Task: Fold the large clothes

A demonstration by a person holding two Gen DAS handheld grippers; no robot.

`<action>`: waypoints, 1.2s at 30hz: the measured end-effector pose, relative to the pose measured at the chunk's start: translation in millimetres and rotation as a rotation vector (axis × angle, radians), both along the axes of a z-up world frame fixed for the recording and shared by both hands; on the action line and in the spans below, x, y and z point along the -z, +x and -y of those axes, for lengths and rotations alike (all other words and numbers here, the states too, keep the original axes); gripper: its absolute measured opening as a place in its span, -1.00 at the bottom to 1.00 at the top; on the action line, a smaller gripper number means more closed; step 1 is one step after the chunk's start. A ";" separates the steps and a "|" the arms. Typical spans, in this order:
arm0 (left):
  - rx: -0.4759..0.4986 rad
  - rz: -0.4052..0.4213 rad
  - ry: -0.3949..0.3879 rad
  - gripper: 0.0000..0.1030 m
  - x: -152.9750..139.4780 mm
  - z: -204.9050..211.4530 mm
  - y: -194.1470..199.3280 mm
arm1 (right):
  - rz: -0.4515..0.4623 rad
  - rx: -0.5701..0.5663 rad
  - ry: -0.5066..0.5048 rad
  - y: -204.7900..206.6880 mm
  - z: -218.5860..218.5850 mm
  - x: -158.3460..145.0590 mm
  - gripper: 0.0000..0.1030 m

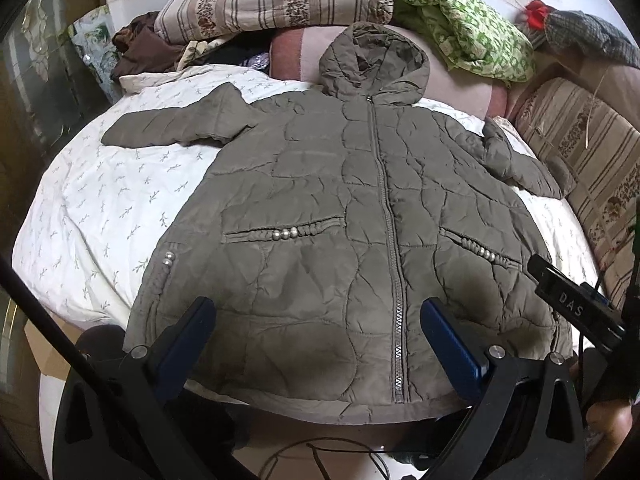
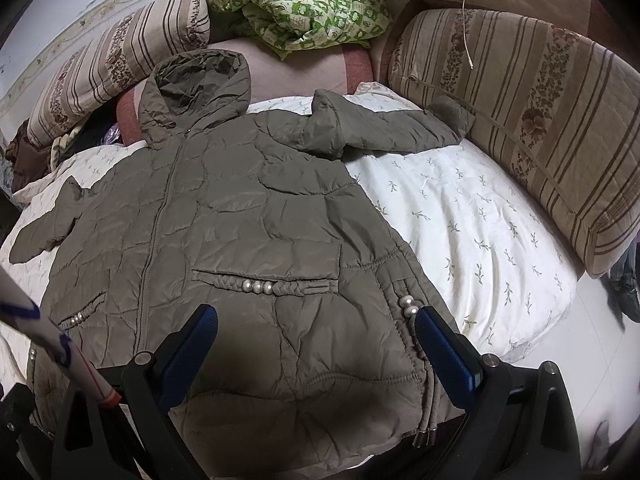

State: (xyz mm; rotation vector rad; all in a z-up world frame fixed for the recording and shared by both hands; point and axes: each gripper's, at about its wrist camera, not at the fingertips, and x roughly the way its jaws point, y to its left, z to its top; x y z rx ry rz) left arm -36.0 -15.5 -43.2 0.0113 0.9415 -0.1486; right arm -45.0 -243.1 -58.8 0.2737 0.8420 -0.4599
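Observation:
An olive quilted hooded jacket [image 1: 320,208] lies flat and zipped, front up, on a white leaf-print sheet [image 1: 100,200], hood toward the pillows. In the right wrist view the same jacket [image 2: 248,220] fills the left and middle. Its left sleeve [image 1: 168,124] stretches out sideways; the right sleeve [image 2: 384,132] reaches toward a striped cushion. My left gripper [image 1: 316,320] is open above the hem left of the zipper, holding nothing. My right gripper [image 2: 316,328] is open over the hem's right side near the pearl-trimmed pocket [image 2: 260,286]. The right gripper's body [image 1: 572,304] shows at the left view's right edge.
Striped floral pillows [image 1: 276,0] and a green patterned cloth [image 1: 460,28] lie beyond the hood. A long striped cushion [image 2: 540,136] borders the bed's right side. Brown clothes [image 1: 136,48] are piled at the back left. Bare sheet [image 2: 480,220] lies right of the jacket. A cable [image 1: 320,452] runs on the floor below.

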 end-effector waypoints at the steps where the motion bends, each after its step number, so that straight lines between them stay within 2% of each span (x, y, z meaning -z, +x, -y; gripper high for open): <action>1: -0.002 0.002 0.000 0.98 -0.3 -0.7 -0.2 | 0.000 0.000 -0.001 -0.3 -0.7 -0.1 0.96; 7: -0.002 0.015 0.016 0.98 -1.7 0.1 -1.1 | -0.010 -0.007 -0.002 0.5 -3.8 3.0 0.96; 32: -0.034 -0.032 0.021 0.98 11.2 -10.5 5.4 | -0.040 -0.028 -0.015 1.5 -13.9 12.8 0.96; 36: -0.040 -0.015 0.030 0.98 11.1 -14.4 8.3 | -0.042 -0.029 -0.020 2.2 -15.9 13.2 0.96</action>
